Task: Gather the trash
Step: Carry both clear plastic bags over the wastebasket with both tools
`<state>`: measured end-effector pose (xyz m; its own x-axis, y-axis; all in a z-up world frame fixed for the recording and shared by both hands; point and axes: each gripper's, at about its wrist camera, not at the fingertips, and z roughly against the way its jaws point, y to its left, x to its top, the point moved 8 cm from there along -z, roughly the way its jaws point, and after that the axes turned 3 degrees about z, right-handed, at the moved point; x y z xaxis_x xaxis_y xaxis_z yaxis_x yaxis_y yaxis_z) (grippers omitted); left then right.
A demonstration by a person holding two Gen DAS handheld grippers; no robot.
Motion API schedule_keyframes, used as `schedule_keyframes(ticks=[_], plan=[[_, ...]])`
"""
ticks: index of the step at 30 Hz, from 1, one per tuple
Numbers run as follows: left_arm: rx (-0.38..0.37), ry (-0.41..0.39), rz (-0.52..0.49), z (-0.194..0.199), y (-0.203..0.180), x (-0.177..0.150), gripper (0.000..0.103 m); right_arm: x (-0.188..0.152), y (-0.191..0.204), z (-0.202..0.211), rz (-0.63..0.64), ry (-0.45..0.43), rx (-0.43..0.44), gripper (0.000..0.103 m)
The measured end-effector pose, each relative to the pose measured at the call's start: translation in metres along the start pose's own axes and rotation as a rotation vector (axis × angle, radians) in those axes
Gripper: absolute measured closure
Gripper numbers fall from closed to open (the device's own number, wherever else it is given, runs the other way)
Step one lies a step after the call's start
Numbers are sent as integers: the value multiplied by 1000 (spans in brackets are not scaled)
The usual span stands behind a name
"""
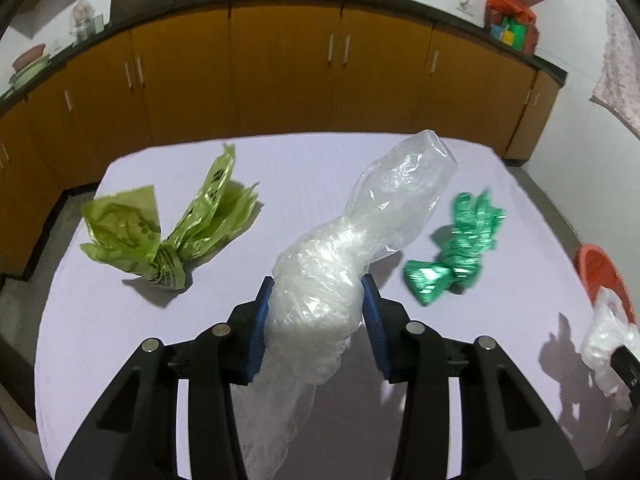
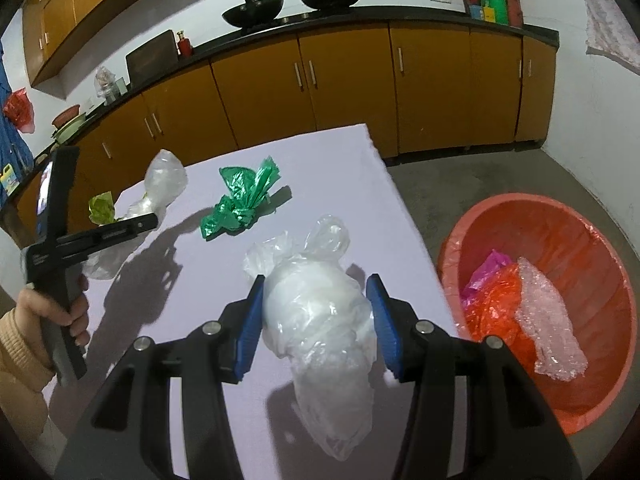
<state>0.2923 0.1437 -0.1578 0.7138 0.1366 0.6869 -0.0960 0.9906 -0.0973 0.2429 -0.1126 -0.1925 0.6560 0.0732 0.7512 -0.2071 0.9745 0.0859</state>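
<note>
My left gripper (image 1: 317, 280) is shut on a crumpled clear plastic bag (image 1: 384, 200), whose top sticks up and whose tail hangs below the blue pads. On the lilac table (image 1: 312, 160) lie a light green bag (image 1: 160, 232) to the left and a dark green bag (image 1: 452, 256) to the right. My right gripper (image 2: 316, 280) is shut on a second clear plastic bag (image 2: 316, 312) near the table's right edge. In the right wrist view the left gripper (image 2: 132, 222) shows side-on with its clear bag (image 2: 164, 176).
An orange basin (image 2: 520, 200) stands on the floor right of the table, holding orange and pink plastic and bubble wrap (image 2: 548, 320). Brown cabinets (image 2: 344, 80) with woks on the counter run behind. A hand (image 2: 52, 308) grips the left tool's handle.
</note>
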Motion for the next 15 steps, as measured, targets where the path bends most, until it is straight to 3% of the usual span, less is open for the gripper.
schedule_keyframes(ticks=[8, 15], plan=[[-108, -74, -84, 48, -69, 8, 59, 7, -36, 31, -12, -59, -88, 53], [-219, -104, -143, 76, -140, 6, 59, 13, -101, 74, -83, -124, -203, 53]])
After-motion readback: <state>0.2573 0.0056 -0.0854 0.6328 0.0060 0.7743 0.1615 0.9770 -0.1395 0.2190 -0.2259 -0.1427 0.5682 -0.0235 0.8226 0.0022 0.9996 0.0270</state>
